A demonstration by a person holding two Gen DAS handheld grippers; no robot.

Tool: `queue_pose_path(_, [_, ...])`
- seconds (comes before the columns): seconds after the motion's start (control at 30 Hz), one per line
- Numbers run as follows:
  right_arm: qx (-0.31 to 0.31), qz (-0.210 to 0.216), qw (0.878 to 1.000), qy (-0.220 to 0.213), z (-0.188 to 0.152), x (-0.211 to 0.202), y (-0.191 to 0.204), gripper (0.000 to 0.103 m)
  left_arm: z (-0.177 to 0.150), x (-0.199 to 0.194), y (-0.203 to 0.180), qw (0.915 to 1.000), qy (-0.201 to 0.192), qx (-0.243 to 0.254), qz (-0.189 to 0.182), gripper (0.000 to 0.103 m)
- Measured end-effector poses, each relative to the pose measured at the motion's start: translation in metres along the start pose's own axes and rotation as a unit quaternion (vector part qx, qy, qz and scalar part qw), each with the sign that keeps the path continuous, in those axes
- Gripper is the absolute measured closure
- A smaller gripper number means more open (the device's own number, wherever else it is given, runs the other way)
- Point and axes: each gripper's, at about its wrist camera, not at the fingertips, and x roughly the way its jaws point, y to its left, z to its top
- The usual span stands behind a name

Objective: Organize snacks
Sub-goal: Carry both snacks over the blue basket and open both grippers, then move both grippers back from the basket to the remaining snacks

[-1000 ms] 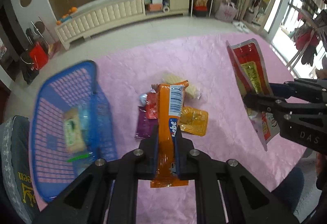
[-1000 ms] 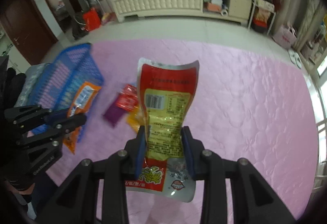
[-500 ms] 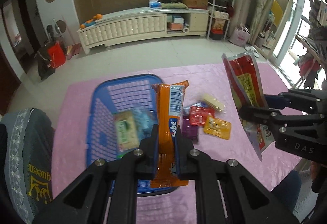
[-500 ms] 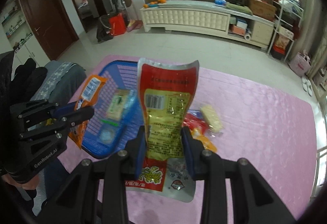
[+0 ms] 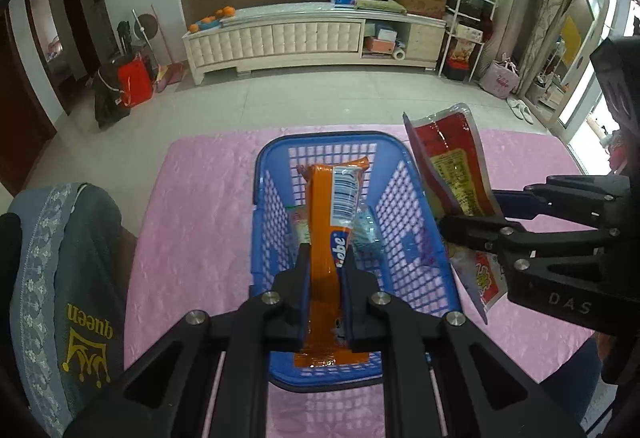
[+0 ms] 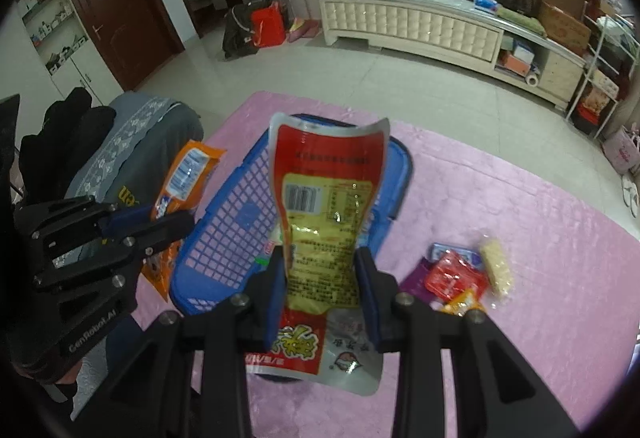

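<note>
**Two wrist cameras over one basket**

The left wrist camera looks forward and down along its tongs point(image 5: 324, 278), close above the blue basket point(image 5: 280, 174), facing the far cabinet wall. The right wrist camera sits to the right, angled leftward over the same basket point(image 6: 400, 162). Both views share the basket, the pink tabletop point(image 5: 192, 198) point(image 6: 500, 198), the far white cabinet point(image 5: 280, 38) point(image 6: 420, 26), and each other's tongs.

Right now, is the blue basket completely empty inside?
No: in the left wrist view, the blue basket already holds packets on its floor, among them a clear bluish packet, partly hidden behind the orange snack bar.
</note>
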Motion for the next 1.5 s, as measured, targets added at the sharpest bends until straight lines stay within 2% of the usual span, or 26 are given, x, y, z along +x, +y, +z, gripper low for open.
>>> queue_pose_path(0.4, [-0.009,-0.009,0.999,0.05,0.027,0.059,0.001,0.064,0.004,0.042,0.021,0.999,0.024,-0.026,-0.028,0.091])
queue_pose_path(0.67, [-0.023,-0.021,0.998,0.062,0.033,0.081,-0.004,0.062,0.007,0.07,0.024,0.9979,0.041,-0.03,-0.039,0.091])
queue_pose_path(0.8, [-0.009,-0.019,0.998,0.058,0.038,0.086,-0.005,0.06,0.007,0.078,0.026,0.9975,0.044,-0.034,-0.044,0.091])
queue_pose_path(0.87, [-0.009,-0.021,0.998,0.054,0.039,0.086,-0.006,0.053,0.009,0.081,0.026,0.9977,0.043,-0.037,-0.037,0.082])
queue_pose_path(0.9, [-0.008,-0.025,0.998,0.054,0.04,0.087,-0.006,0.045,0.01,0.08,0.026,0.9978,0.04,-0.036,-0.037,0.063])
queue_pose_path(0.93, [-0.009,-0.034,0.998,0.053,0.04,0.087,-0.006,0.038,0.011,0.078,0.026,0.9981,0.034,-0.036,-0.036,0.048])
queue_pose_path(0.97, [-0.011,-0.038,0.998,0.051,0.04,0.086,-0.005,0.035,0.011,0.075,0.026,0.9986,0.027,-0.034,-0.029,0.046])
queue_pose_path(1.03, [-0.007,-0.047,0.998,0.038,0.041,0.08,-0.006,0.022,0.012,0.066,0.028,0.9989,0.017,-0.032,-0.031,0.042])
queue_pose_path(1.13, [0.001,-0.049,0.999,0.016,0.041,0.066,-0.01,0.013,0.012,0.054,0.027,0.9988,0.012,-0.031,-0.037,0.038])
queue_pose_path(1.27, [0.004,-0.056,0.998,0.008,0.035,0.046,-0.013,0.013,0.011,0.038,0.018,0.9994,0.005,-0.02,-0.028,0.038])
queue_pose_path(1.5, [0.02,-0.075,0.997,-0.01,0.014,0.0,-0.031,0.013,0.01,0.008,-0.013,0.9992,-0.013,-0.003,-0.037,0.035])
